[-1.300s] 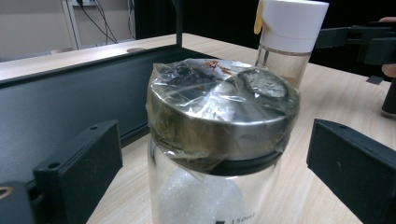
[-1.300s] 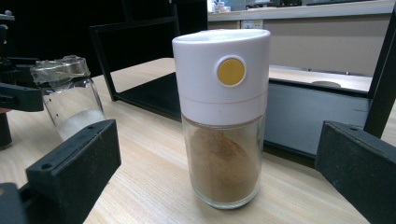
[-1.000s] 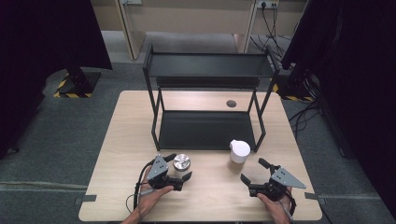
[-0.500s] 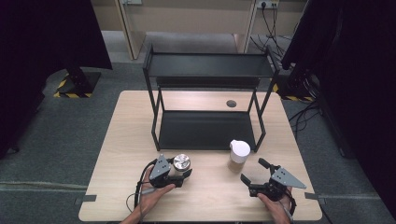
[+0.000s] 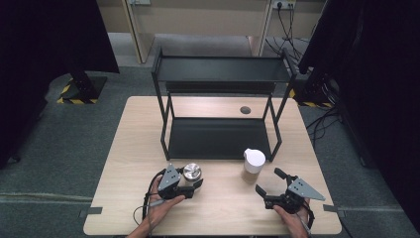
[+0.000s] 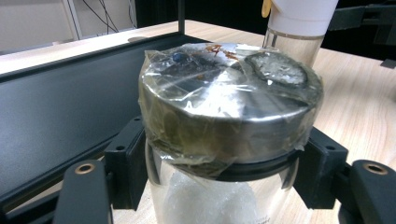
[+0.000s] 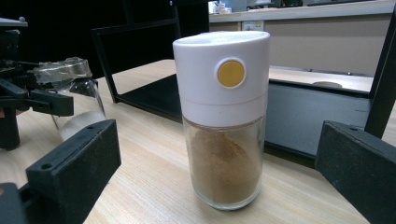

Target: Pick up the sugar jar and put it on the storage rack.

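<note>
The left tongs (image 6: 219, 186) have just closed and now clench the upright steel-lidded jar (image 6: 231, 107) below its lid; the right tongs (image 7: 219, 186), released, face the upright spice shaker (image 7: 223, 116), which stands straight ahead.

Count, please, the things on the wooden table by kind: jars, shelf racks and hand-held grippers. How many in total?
Jars: 2, the glass jar with a metal lid and the glass spice jar with a white cap.
Shelf racks: 1, the black metal two-tier rack.
Grippers: 2, the left gripper and the right gripper.
Total: 5.
</note>
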